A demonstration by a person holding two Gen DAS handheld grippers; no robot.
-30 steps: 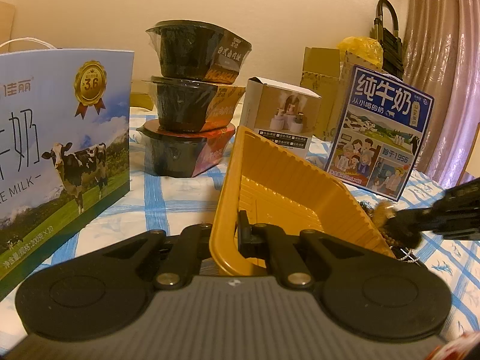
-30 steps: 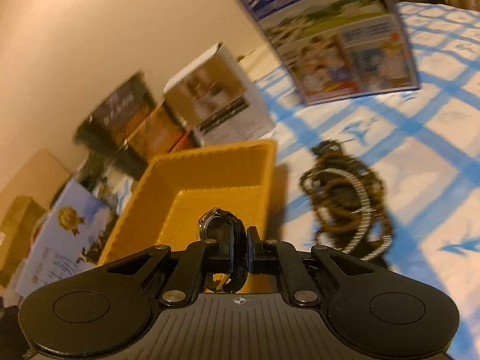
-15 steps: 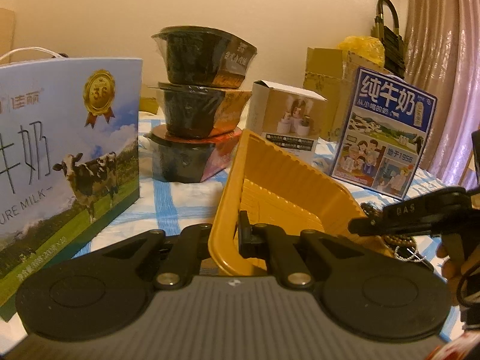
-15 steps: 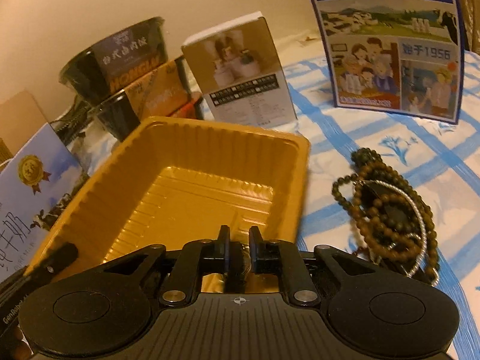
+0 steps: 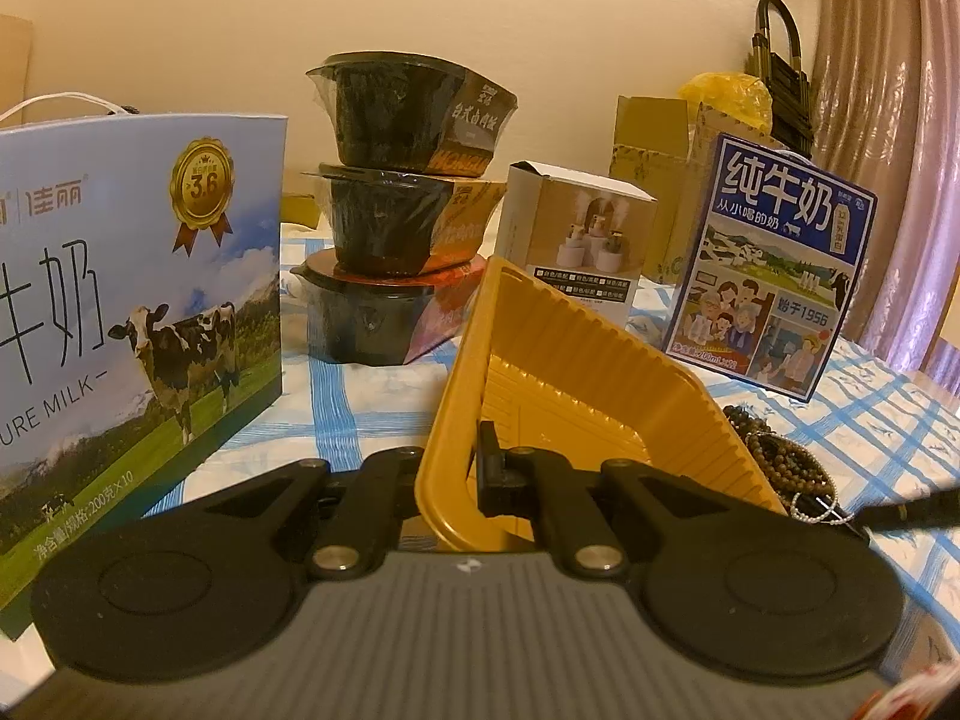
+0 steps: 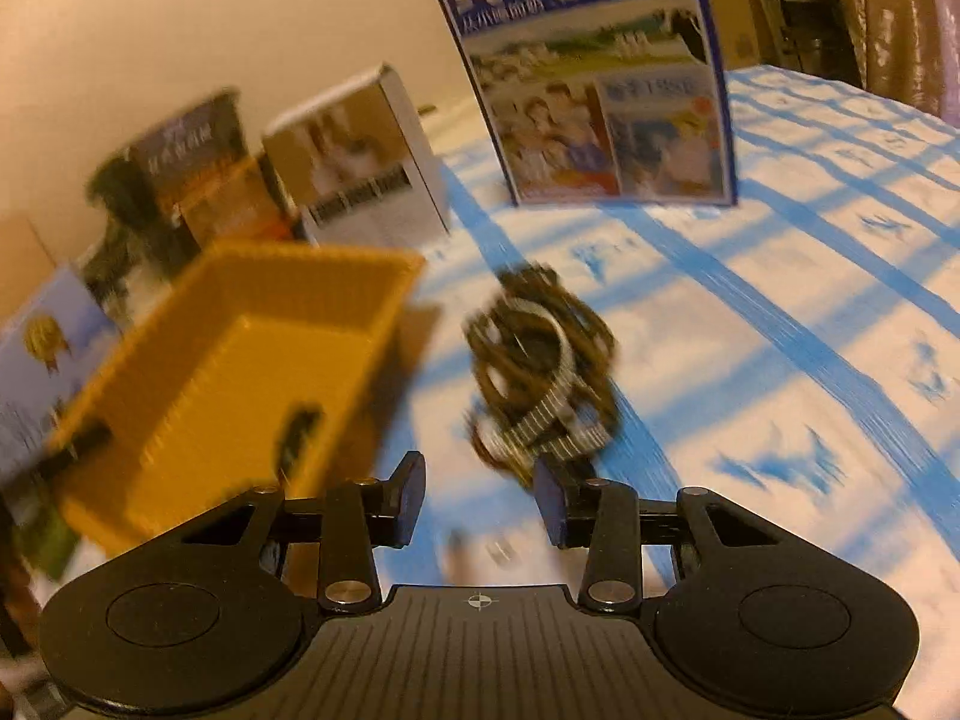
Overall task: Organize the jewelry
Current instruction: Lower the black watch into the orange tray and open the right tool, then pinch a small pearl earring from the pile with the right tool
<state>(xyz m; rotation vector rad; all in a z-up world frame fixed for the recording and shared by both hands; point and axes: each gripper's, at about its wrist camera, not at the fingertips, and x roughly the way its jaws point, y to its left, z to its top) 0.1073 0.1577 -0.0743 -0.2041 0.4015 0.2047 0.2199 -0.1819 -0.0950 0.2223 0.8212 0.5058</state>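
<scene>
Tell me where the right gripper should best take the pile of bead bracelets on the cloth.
Probably the raised silver-beaded loop atop the bracelet pile, coming from above on its near side. It arches clear of the flat-lying dark beads, so open fingers can straddle it. The view is blurred.

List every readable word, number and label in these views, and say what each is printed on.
"3.6": gold medal on the left milk box.
"URE MILK": same box, cut off at the frame edge.
"纯牛奶": blue milk carton.
"1956": same carton, lower right.
Stacked black bowls: print too small to read.
White box: print too small.
The right wrist view is blurred.
</scene>
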